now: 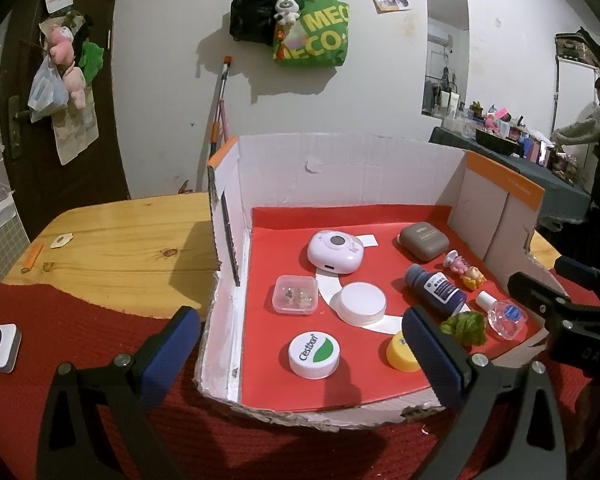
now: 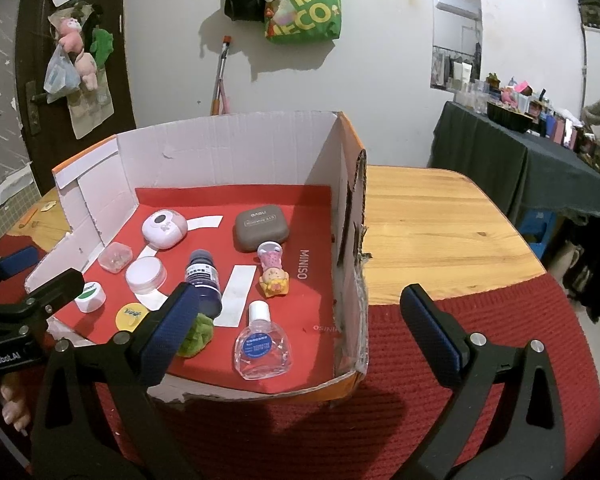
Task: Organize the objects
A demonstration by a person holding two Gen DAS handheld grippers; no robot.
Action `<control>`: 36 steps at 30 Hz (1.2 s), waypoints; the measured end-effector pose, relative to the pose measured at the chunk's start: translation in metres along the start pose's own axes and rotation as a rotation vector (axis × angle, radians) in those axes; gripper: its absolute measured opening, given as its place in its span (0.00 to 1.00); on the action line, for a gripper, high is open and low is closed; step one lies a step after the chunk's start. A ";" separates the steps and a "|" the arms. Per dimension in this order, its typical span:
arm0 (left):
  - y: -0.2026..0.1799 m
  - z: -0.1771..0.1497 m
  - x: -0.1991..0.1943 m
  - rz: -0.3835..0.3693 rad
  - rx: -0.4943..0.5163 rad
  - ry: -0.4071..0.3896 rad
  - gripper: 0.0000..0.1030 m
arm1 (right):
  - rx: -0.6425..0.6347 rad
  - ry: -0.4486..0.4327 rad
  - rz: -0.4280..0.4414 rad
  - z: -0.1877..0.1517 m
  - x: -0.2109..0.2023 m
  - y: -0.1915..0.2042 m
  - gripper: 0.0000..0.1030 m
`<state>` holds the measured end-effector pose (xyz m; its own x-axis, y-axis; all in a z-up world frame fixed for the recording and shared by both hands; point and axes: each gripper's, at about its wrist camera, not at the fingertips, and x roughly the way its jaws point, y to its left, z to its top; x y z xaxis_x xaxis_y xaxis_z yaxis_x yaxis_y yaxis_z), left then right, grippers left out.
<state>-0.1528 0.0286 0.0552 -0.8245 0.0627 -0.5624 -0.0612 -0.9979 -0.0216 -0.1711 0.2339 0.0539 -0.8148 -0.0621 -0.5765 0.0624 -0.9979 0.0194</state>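
The cardboard box (image 1: 340, 168), cut low at the front and lined with red paper, is set on the worktop (image 1: 116, 232) directly ahead of both claws, so that its contents can be reached over the low front edge. Inside it, small items are spread singly rather than piled, presumably so each can be gripped alone: a white Cestbon cap (image 1: 313, 355) lies just ahead of the left claw (image 1: 300, 356), with a yellow cap (image 1: 400, 354) partly hidden behind its right finger. A clear eye-drop bottle (image 2: 260, 346) lies ahead of the right claw (image 2: 300, 328), and a green crumpled piece (image 2: 196, 336) and a dark blue bottle (image 2: 204, 282) are found beside its left finger. Farther off, a grey case (image 2: 261, 227) and a pink figurine (image 2: 273, 270) are seen. Both claws are held wide and empty, short of the box, apparently poised for choosing an item.
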 end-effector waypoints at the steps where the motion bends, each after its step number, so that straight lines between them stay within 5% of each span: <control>1: 0.000 0.000 0.000 0.000 -0.001 0.000 1.00 | 0.001 0.000 0.001 0.000 0.000 0.000 1.00; 36: -0.004 -0.003 -0.016 -0.003 0.018 -0.032 1.00 | 0.025 0.023 0.011 -0.004 -0.003 -0.004 1.00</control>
<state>-0.1379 0.0318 0.0618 -0.8416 0.0670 -0.5359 -0.0742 -0.9972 -0.0082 -0.1669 0.2381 0.0524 -0.8009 -0.0733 -0.5943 0.0570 -0.9973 0.0461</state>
